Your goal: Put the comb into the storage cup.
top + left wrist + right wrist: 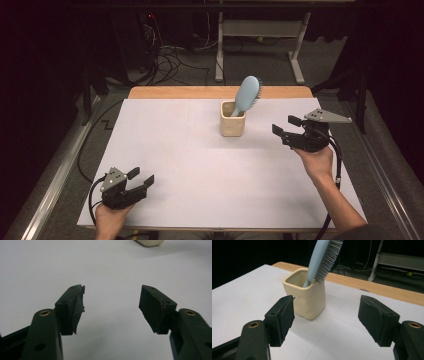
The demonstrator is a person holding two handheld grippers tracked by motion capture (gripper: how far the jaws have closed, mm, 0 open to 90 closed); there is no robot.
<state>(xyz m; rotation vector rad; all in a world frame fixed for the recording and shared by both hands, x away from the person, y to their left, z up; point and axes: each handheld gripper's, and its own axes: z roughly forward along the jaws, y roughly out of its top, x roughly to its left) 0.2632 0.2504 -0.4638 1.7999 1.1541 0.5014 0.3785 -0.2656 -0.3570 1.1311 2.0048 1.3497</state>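
The light-blue hairbrush (247, 95) stands handle-down in the cream cup (232, 125), leaning toward 1 o'clock, near the table's (190, 170) far edge. The right gripper (287, 128), jaws spread and empty, sits at the cup's 3 o'clock, apart from it. The left gripper (141, 178), jaws also spread, rests near 7 o'clock, well apart.

A white sheet (200, 165) covers the wooden tabletop (200, 92) (bare at its far edge); a cream cup (233, 125) stands on it.
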